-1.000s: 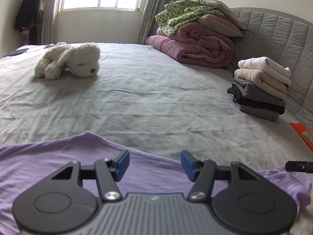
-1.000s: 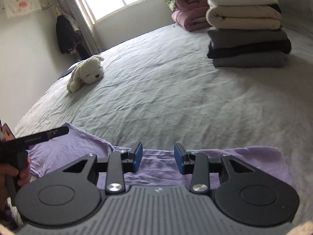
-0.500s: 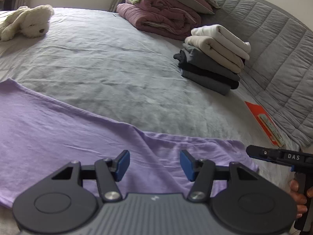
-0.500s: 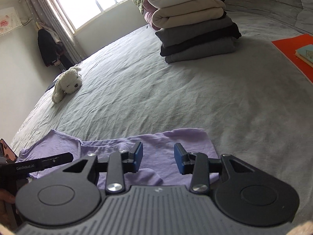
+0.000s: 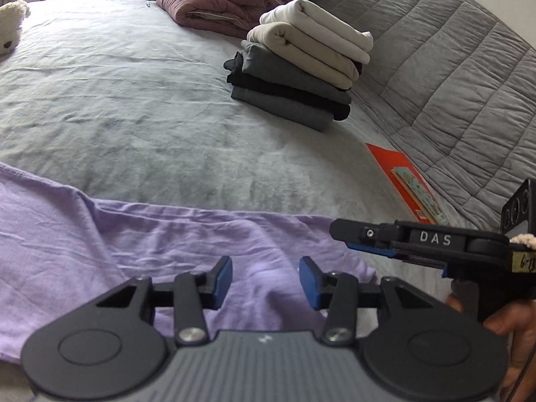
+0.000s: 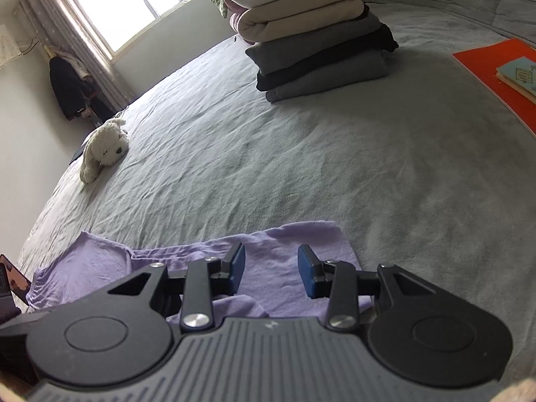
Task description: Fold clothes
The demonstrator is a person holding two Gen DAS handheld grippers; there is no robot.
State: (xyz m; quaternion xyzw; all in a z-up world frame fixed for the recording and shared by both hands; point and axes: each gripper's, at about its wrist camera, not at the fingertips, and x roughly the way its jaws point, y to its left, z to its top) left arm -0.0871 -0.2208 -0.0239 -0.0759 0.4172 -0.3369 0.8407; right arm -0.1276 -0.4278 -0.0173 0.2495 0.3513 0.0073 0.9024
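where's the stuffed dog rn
The stuffed dog lies far left on the bed in the right wrist view, below the window.

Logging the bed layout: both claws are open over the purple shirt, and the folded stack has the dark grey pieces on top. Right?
Not quite. In the folded stack the cream pieces are on top and the grey ones beneath, as the left wrist view shows. Both the left claw and right claw are open over the purple shirt.

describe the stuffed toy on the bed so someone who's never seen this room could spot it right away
Start at the bright window and drop to the grey bed. Near its far edge by the wall lies a cream plush dog, the only fluffy, dark-nosed thing there.
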